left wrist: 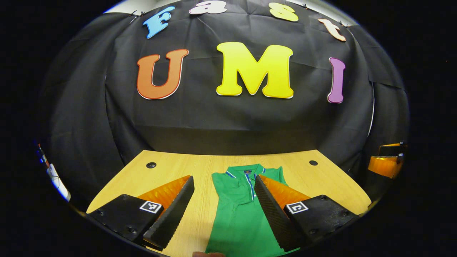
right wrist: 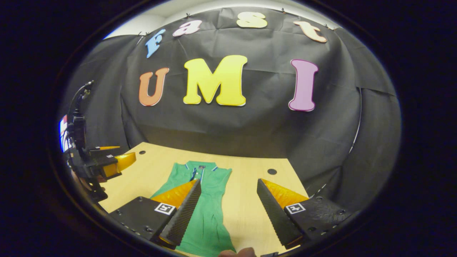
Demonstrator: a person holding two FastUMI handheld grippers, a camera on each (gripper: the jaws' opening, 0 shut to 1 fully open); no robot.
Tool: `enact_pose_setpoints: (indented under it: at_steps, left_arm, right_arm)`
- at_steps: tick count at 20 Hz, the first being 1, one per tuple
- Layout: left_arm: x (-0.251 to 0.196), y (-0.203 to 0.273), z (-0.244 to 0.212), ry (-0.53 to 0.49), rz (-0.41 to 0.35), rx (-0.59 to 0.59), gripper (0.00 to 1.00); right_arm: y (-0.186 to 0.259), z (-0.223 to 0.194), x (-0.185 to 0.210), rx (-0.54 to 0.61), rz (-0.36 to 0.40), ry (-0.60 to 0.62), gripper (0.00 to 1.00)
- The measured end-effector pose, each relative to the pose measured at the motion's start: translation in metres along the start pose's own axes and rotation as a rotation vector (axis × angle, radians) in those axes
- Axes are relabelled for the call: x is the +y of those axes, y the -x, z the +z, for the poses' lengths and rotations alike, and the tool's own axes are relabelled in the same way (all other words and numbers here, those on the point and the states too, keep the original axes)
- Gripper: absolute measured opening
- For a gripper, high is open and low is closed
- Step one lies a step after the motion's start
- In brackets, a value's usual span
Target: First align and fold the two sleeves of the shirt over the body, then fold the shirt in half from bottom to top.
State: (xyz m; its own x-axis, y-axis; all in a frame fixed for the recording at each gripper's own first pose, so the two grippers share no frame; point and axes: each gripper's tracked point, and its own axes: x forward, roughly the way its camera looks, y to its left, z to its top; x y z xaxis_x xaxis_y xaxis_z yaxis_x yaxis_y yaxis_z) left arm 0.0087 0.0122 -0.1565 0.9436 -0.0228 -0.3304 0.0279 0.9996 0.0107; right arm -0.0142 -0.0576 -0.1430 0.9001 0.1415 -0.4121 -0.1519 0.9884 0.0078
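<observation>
- A pale wooden table (left wrist: 171,171) with two small dark holes near its far corners stretches out ahead of both grippers, and carries the shirt.
- A green polo shirt (left wrist: 237,214) with a white-and-blue trimmed collar lies flat on the table, collar at the far end, hem toward the grippers. Its long axis runs straight away from the fingers. It looks narrow, with no sleeve sticking out sideways, so the sleeves appear already folded in; I judge the bottom-to-top fold comes next.
- The left gripper (left wrist: 224,210) hangs above the shirt's near half, fingers spread wide, holding nothing. The shirt sits between them, toward the right-hand finger.
- The right gripper (right wrist: 228,210) also hangs with fingers spread and empty. Here the shirt lies under its left-hand finger; bare table shows between the fingers.
- Both grippers seem about equally near the hem.
- The right gripper view also shows the left gripper far off, left of the shirt.
</observation>
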Motion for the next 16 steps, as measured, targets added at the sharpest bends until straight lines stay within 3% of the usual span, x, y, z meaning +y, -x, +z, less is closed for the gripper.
enact_pose_setpoints:
  at_steps: [7, 16]
  left_arm:
    - [0.013, 0.057, -0.097, -0.016, -0.036, 0.213, 1.0]
    - [0.019, 0.1, -0.247, 0.032, -0.087, 0.671, 1.0]
  right_arm:
    - [0.012, -0.086, -0.005, 0.158, 0.004, 0.026, 0.97]
    - [0.023, -0.241, -0.018, 0.554, 0.045, 0.014, 0.96]
